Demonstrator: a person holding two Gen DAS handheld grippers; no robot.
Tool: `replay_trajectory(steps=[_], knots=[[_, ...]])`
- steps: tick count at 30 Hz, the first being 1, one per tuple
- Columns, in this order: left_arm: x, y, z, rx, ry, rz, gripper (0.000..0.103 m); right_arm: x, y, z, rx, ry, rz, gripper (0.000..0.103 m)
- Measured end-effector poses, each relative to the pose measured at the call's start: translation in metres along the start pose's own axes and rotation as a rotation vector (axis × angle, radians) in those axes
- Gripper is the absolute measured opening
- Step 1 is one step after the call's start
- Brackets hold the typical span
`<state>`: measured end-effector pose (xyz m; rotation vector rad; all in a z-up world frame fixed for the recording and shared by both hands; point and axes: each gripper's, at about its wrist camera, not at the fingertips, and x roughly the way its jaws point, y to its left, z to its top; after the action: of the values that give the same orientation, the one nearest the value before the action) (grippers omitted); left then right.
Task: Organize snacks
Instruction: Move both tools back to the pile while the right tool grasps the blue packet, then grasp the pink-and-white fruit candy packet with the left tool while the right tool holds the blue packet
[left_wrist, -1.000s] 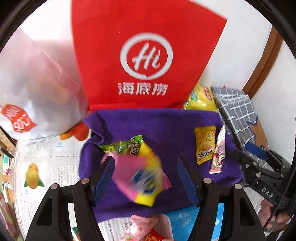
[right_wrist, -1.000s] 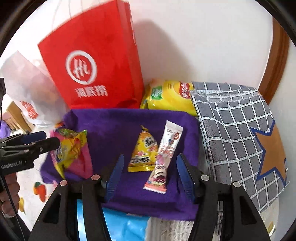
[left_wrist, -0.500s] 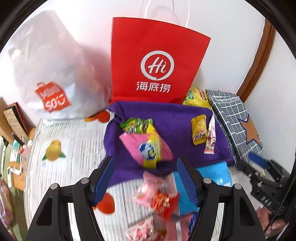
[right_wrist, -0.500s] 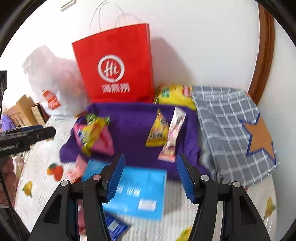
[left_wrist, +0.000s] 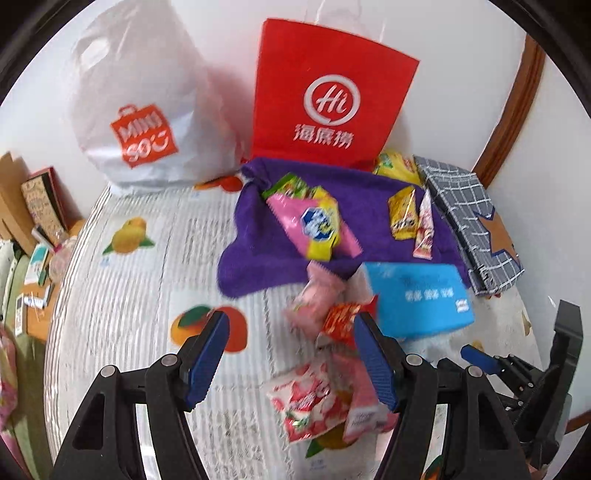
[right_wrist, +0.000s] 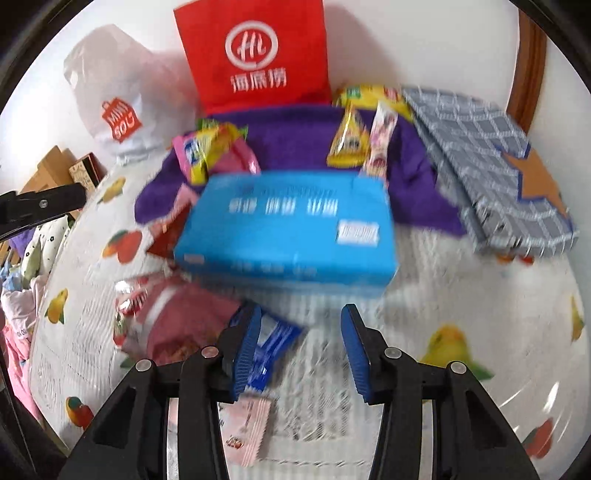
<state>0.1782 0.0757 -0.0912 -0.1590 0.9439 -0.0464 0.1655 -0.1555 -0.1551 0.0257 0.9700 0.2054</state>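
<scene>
Right gripper (right_wrist: 299, 354) narrowing on nothing; left gripper (left_wrist: 291, 362) spread, empty; we judge: settle squarely over one pink packet (left_wrist: 306, 398), then pinch, sparing the blue box (right_wrist: 288, 236).

**Hidden, cropped, blurred**

Blue box (right_wrist: 284, 236): print smeared in the right wrist view, unreadable. It covers the purple cloth's (right_wrist: 295, 147) near edge and part of a red packet (right_wrist: 166, 230). Yellow chip bag (left_wrist: 397, 166): mostly behind the cloth and the checked pouch (left_wrist: 476, 221). Red paper bag (right_wrist: 255, 51): top cut off. Floor clutter (left_wrist: 33, 236) at left: too small to identify.
</scene>
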Motion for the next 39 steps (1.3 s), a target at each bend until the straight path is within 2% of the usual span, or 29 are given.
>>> replay_trajectory(steps=[5,10,16,18,20,21,24,26,30,34,39], knots=[[0.0,0.021,-0.019,-0.028,0.007,0.007,0.068,0.017,0.01,-0.01,0.027,0.057,0.051,0.048],[0.0,0.037,-0.028,-0.055,0.012,0.003,0.068,0.029,0.023,-0.012,0.028,0.082,0.058,0.051],[0.006,0.042,-0.034,-0.06,0.03,-0.002,0.067,0.039,0.033,-0.013,0.004,0.085,0.019,0.053],[0.007,0.041,-0.036,-0.055,0.03,-0.008,0.067,0.041,0.037,-0.014,-0.041,0.077,-0.006,0.053],[0.011,0.039,-0.039,-0.049,0.037,-0.011,0.068,0.042,0.042,-0.016,-0.099,0.059,-0.036,0.049],[0.014,0.037,-0.041,-0.046,0.045,-0.011,0.068,0.039,0.04,-0.018,-0.114,0.049,-0.044,0.039],[0.022,0.033,-0.046,-0.039,0.074,-0.003,0.068,0.035,0.029,-0.019,-0.114,0.047,-0.022,0.038],[0.031,0.03,-0.05,-0.045,0.097,0.0,0.068,0.028,0.017,-0.02,-0.106,0.024,-0.038,0.038],[0.042,0.024,-0.056,-0.054,0.13,-0.024,0.067,0.021,-0.01,-0.023,-0.084,0.001,-0.073,0.038],[0.052,0.015,-0.061,-0.054,0.155,-0.058,0.067,0.021,-0.034,-0.03,-0.056,-0.014,-0.062,0.038],[0.067,0.006,-0.063,-0.062,0.192,-0.061,0.067,0.019,-0.041,-0.035,-0.067,-0.048,-0.048,0.038]])
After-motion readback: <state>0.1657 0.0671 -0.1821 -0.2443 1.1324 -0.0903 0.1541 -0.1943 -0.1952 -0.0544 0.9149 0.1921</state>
